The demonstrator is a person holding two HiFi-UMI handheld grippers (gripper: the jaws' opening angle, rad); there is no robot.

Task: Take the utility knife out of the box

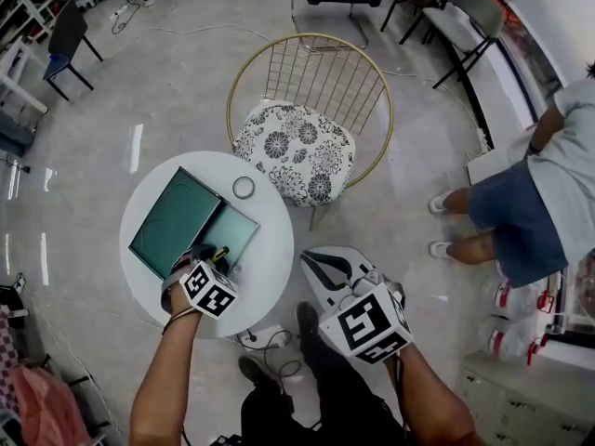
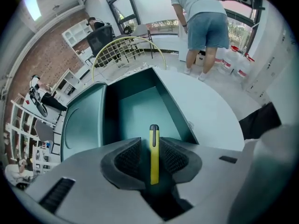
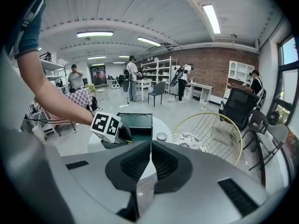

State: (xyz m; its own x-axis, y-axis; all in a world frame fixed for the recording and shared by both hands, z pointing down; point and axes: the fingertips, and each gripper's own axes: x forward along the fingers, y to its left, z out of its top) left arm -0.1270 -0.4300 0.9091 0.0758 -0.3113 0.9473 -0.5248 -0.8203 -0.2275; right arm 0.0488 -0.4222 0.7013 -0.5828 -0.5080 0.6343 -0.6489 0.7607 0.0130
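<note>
A dark teal box [image 1: 177,216] lies open on the small round white table [image 1: 270,249], lid to the left. My left gripper [image 1: 216,256] points steeply down at the box's near corner. In the left gripper view the yellow utility knife [image 2: 153,155] stands edge-on between the two pads, with a gap showing on its left side, over the teal box floor [image 2: 140,106]. The left gripper [image 2: 153,149] is open around it. My right gripper [image 1: 321,269] hangs off the table to the right, over the floor. Its jaws [image 3: 150,148] are shut with nothing between them.
A small metal ring [image 1: 244,188] lies on the table behind the box. A gold wire chair with a floral cushion [image 1: 294,149] stands just beyond the table. A person in shorts [image 1: 535,198] stands at the right. Cables and a power strip [image 1: 265,339] lie below the table.
</note>
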